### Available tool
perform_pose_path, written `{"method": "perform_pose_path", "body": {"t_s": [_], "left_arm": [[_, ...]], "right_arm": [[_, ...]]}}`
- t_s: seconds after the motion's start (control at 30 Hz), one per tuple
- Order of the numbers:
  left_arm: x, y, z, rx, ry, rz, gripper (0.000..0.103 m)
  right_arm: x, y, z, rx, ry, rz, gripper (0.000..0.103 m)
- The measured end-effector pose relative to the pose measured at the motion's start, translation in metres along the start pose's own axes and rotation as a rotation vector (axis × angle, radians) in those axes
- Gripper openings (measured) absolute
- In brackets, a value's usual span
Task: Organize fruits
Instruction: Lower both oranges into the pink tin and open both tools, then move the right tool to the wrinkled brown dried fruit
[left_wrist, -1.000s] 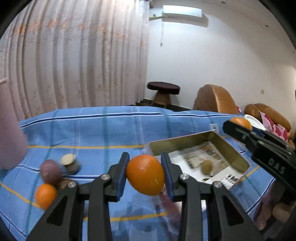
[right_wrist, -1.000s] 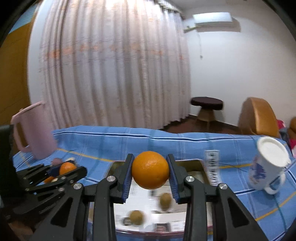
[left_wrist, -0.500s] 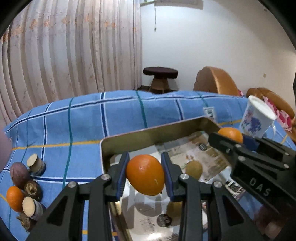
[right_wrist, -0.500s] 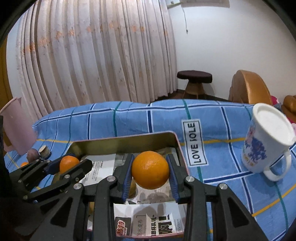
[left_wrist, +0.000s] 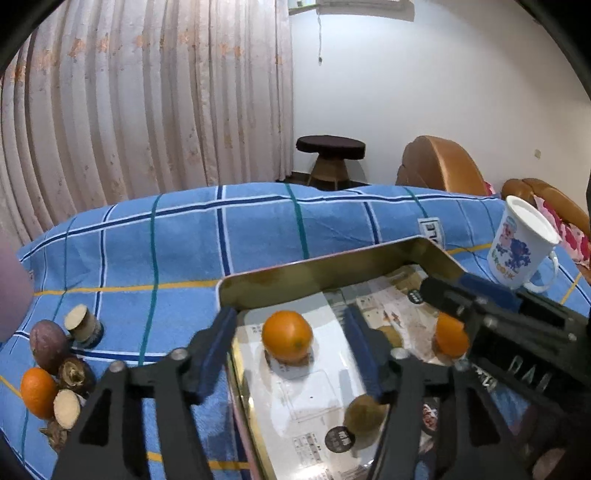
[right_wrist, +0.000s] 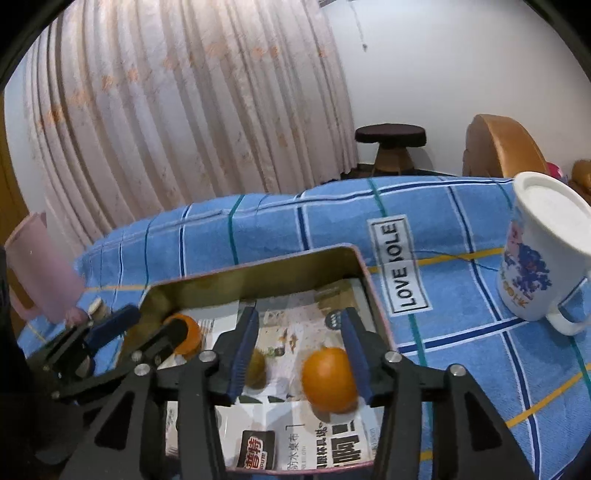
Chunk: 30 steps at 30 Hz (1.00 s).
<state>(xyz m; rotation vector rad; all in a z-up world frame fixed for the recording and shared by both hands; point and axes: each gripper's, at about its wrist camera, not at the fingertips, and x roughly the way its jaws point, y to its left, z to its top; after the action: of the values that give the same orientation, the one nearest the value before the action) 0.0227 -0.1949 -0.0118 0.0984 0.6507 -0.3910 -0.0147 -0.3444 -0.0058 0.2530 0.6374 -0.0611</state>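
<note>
A gold metal tray (left_wrist: 332, 269) lined with newspaper lies on the blue checked cloth. My left gripper (left_wrist: 291, 350) is open above its left part; an orange (left_wrist: 287, 340) rests on the paper between the spread fingers. My right gripper (right_wrist: 301, 347) is open over the tray (right_wrist: 258, 273); a second orange (right_wrist: 328, 380) lies by its right finger, also showing in the left wrist view (left_wrist: 450, 338). A brownish kiwi (right_wrist: 256, 369) lies in the tray, also in the left wrist view (left_wrist: 364, 415). The left gripper's orange (right_wrist: 186, 334) shows partly hidden.
Left of the tray lie an orange (left_wrist: 37, 391), a purple fruit (left_wrist: 48, 345), a dark husk (left_wrist: 75, 374) and cut root pieces (left_wrist: 83, 323). A white printed mug (right_wrist: 543, 258) stands right of the tray. A pink jug (right_wrist: 40, 273) stands far left.
Both grippers have opened and let go of their oranges, which now rest on the paper in the tray. Both have lowered closer to the tray.
</note>
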Motion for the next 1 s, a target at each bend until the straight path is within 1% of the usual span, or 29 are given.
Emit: {"method": "perform_pose_path", "body": {"t_s": [0.03,0.07,0.1,0.17,0.23,0.3,0.47,0.57,0.73,0.83,1.0], "left_arm": [[-0.002,-0.001,0.001,0.003,-0.001,-0.012,0.092],[-0.007,-0.003,0.001,0.004,-0.011,0.005,0.099],[-0.013,-0.004,0.001,0.006,-0.04,0.02,0.103],[-0.024,-0.007,0.002,0.026,-0.093,0.023,0.103],[-0.029,-0.007,0.005,0.028,-0.108,0.03,0.103],[-0.031,0.0,0.005,-0.003,-0.121,0.041,0.103],[-0.029,0.021,0.002,-0.043,-0.118,0.093,0.103],[-0.031,0.035,0.0,-0.054,-0.119,0.103,0.103],[-0.036,0.061,-0.007,-0.073,-0.12,0.139,0.103],[-0.038,0.069,-0.012,-0.068,-0.111,0.161,0.103],[-0.042,0.085,-0.02,-0.039,-0.118,0.203,0.103]], "right_arm": [[-0.003,-0.003,0.002,0.022,-0.014,0.017,0.068],[-0.007,-0.006,0.002,0.046,-0.034,0.032,0.071],[-0.011,-0.007,0.003,0.059,-0.052,0.04,0.072],[-0.019,-0.007,0.004,0.056,-0.091,0.042,0.072],[-0.023,-0.003,0.005,0.043,-0.118,0.023,0.072],[-0.027,0.0,0.004,0.029,-0.146,0.008,0.072],[-0.033,0.004,0.002,-0.009,-0.204,-0.043,0.072],[-0.035,0.005,0.002,-0.016,-0.221,-0.051,0.072],[-0.031,0.008,-0.001,-0.028,-0.205,-0.071,0.072],[-0.035,0.012,-0.003,-0.024,-0.241,-0.09,0.072],[-0.038,0.025,-0.009,-0.042,-0.268,-0.121,0.072]]}}
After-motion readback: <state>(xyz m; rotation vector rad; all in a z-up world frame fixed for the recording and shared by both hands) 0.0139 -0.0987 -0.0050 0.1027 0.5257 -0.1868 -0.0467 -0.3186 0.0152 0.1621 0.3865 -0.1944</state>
